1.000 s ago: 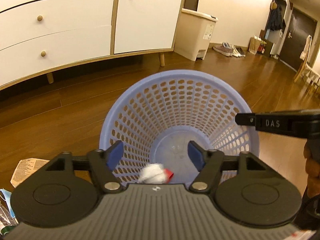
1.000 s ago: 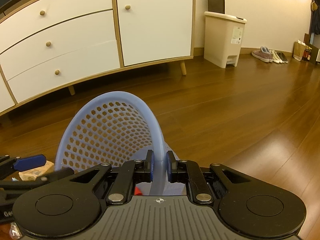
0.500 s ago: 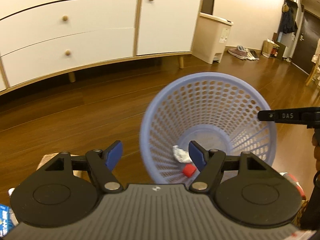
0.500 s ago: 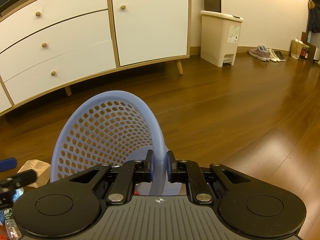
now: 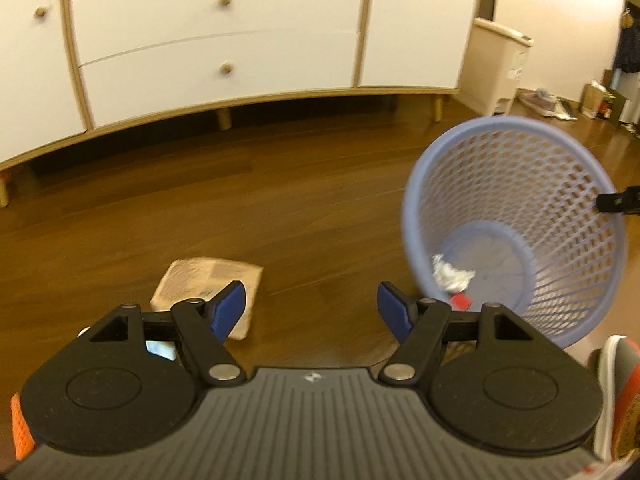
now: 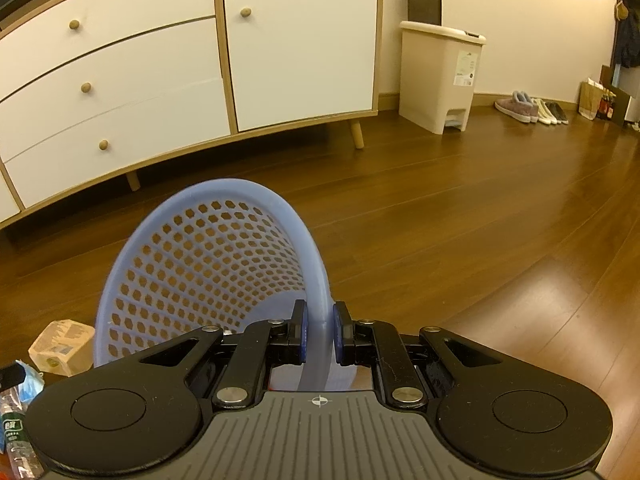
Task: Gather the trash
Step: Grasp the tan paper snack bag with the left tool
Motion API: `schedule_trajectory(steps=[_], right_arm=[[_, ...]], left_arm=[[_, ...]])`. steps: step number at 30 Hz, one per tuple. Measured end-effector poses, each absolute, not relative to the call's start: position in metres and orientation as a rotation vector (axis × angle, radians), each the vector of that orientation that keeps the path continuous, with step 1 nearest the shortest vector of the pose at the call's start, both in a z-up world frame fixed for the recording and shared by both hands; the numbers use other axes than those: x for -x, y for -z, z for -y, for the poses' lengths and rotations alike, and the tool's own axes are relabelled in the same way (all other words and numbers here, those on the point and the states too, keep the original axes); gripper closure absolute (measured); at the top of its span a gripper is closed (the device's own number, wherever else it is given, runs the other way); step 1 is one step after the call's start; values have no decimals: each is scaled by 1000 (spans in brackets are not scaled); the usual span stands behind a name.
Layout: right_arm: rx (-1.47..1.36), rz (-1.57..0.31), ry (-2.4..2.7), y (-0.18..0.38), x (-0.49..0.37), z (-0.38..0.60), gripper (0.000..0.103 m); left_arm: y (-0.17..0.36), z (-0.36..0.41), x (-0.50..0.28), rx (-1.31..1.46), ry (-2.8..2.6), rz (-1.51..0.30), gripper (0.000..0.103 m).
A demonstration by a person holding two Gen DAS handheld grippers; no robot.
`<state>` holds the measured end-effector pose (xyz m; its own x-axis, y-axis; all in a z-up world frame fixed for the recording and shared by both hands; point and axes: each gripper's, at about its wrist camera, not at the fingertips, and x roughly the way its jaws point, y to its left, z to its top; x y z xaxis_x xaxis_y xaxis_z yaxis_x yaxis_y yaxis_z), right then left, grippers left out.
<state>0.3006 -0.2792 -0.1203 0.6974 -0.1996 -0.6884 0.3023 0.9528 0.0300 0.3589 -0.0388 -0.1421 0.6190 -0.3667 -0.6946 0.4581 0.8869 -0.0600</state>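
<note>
The right gripper [image 6: 319, 334] has its jaws clamped on the rim of the blue basket [image 6: 208, 264], one blue pad inside the rim and one outside, and the basket is tilted with its mouth turned to the left of the gripper. Seen from the left wrist, the basket [image 5: 560, 184] shows its open mouth, and a crumpled white wad [image 5: 450, 276] lies inside it against the lower wall, with a small red piece [image 5: 461, 302] just below the wad.

The left gripper [image 5: 310, 312] hangs left of the basket with its jaws wide apart and nothing between them. Its left pad sits in front of a flattened brown paper package [image 5: 200, 280], which lies on the wooden floor [image 5: 280, 200] well to the left of the basket. In the right wrist view the same package [image 6: 60, 346] lies just left of the basket, and a bottle with a green label [image 6: 14, 432] shows further left at the frame edge.

Behind the basket stands a white cabinet [image 6: 160, 72] with drawers and round wooden knobs, and to the right of the basket, further back by the wall, a beige pedal bin [image 6: 436, 76].
</note>
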Motion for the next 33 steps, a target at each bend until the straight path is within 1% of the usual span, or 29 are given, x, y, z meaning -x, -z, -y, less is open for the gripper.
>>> schedule_trajectory(steps=[11, 25, 30, 31, 32, 33], right_arm=[[-160, -727, 313, 119, -308, 277, 94], [-88, -688, 304, 118, -330, 258, 94], [-89, -681, 310, 119, -335, 258, 94], [-88, -680, 311, 119, -335, 258, 94], [-89, -680, 312, 119, -336, 258, 94], [-88, -679, 313, 120, -336, 258, 94]], left_arm=[[179, 12, -378, -179, 399, -796, 35], [239, 35, -422, -451, 452, -773, 36], [261, 42, -441, -513, 469, -795, 36], [266, 43, -444, -524, 471, -813, 43], [272, 45, -448, -543, 463, -822, 47], [277, 45, -450, -557, 461, -826, 58]])
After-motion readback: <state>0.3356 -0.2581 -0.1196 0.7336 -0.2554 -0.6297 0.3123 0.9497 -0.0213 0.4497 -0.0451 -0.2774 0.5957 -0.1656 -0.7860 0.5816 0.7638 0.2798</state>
